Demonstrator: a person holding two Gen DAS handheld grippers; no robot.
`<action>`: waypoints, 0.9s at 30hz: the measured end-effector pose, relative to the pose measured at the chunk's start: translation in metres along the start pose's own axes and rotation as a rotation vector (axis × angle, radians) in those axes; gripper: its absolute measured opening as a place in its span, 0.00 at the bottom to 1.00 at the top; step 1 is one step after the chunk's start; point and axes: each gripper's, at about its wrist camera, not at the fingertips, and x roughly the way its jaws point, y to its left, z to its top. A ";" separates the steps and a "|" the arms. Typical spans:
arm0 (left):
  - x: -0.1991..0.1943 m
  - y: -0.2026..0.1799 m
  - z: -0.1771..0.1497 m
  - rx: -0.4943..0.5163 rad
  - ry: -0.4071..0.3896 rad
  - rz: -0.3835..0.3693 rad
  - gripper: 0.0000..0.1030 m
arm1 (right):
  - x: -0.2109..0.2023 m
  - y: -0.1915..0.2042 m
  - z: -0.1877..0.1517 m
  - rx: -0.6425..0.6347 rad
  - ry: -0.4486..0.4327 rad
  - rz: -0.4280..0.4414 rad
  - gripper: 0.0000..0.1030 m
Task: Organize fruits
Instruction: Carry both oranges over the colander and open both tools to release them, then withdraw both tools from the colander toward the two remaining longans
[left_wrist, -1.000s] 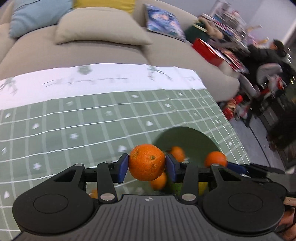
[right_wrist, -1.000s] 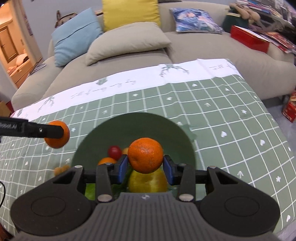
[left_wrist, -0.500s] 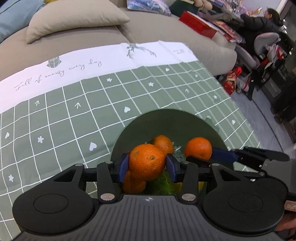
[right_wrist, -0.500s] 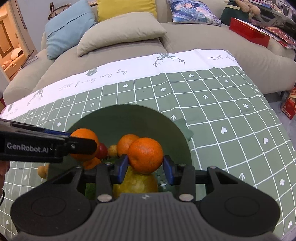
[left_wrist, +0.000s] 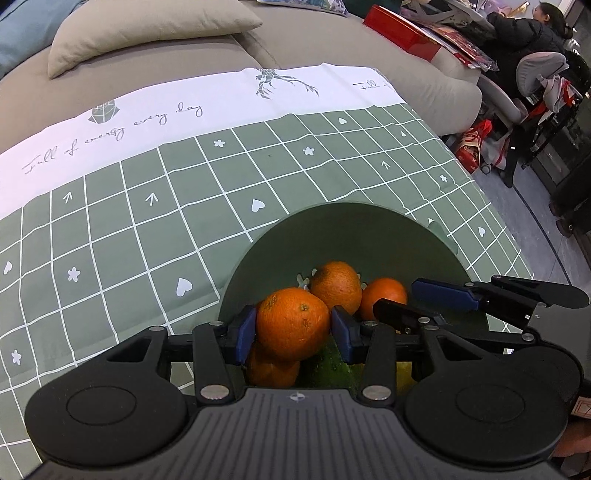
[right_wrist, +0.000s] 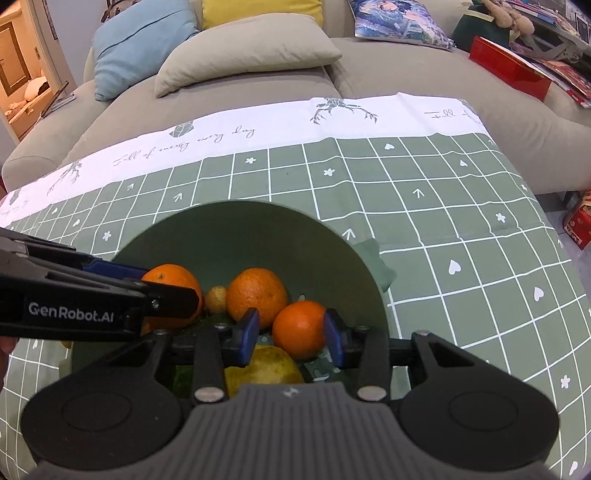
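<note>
A dark green bowl (right_wrist: 240, 229) (left_wrist: 351, 232) on the checked tablecloth holds several fruits: an orange (right_wrist: 256, 291) (left_wrist: 336, 286), a yellow fruit (right_wrist: 264, 365), a small tan fruit (right_wrist: 216, 299) and a green one (left_wrist: 328, 365). My left gripper (left_wrist: 293, 328) (right_wrist: 162, 284) is shut on an orange (left_wrist: 291, 321) (right_wrist: 170, 275) low over the bowl's left side. My right gripper (right_wrist: 291, 332) (left_wrist: 395, 301) hangs over the bowl, its jaws closing slightly. A smaller-looking orange (right_wrist: 299, 328) (left_wrist: 382, 297) lies just past its fingertips on the yellow fruit, with a gap at the left pad.
A beige sofa (right_wrist: 406, 74) with cushions runs behind the table. A red box (right_wrist: 509, 70) lies on its right end. A seated person (left_wrist: 524, 33) and chairs are past the table's right edge (left_wrist: 480, 192). Bare tablecloth (left_wrist: 129, 240) stretches left of and behind the bowl.
Both grippers have sunk towards the bowl, and the left one came in over it from the left with its orange. The right gripper's orange has slipped out past the pads into the bowl.
</note>
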 end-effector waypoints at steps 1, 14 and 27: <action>0.000 0.000 0.000 -0.001 0.000 -0.001 0.48 | -0.001 0.001 0.000 0.000 0.001 0.000 0.35; -0.056 -0.002 -0.008 0.036 -0.125 -0.002 0.59 | -0.038 0.014 0.008 -0.019 -0.016 -0.025 0.60; -0.134 0.028 -0.074 0.052 -0.344 0.218 0.61 | -0.098 0.094 -0.033 0.000 -0.187 0.062 0.75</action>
